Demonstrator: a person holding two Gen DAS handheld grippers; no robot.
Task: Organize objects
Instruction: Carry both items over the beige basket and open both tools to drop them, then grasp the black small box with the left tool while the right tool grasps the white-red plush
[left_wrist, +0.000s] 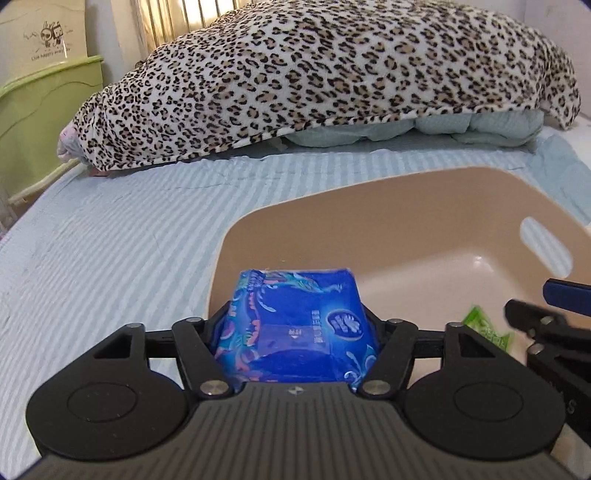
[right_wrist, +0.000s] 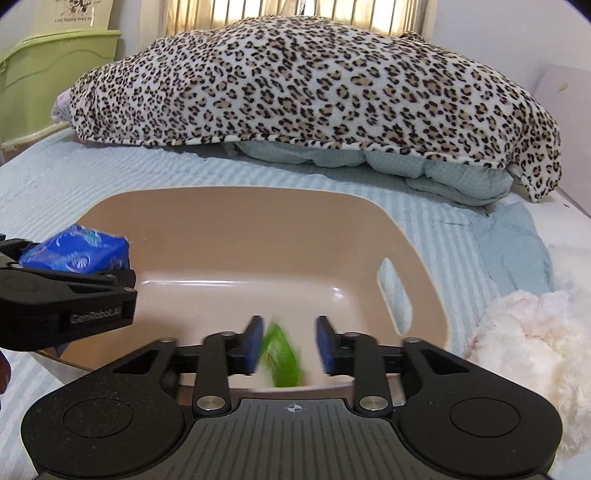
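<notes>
While my left gripper (left_wrist: 295, 332) clamps the blue tissue pack (left_wrist: 295, 314) over the beige basin (right_wrist: 258, 221) rim, my right gripper (right_wrist: 290, 343) gapes wide; the green packet (right_wrist: 282, 354) between its fingers is blurred.

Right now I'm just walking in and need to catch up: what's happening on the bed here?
A person is tidying packets into a beige plastic basin on the bed. The left gripper is shut on a blue tissue pack, held over the basin's near left rim. The right gripper is open over the basin, with a blurred green packet between its fingers, apparently just let go.
</notes>
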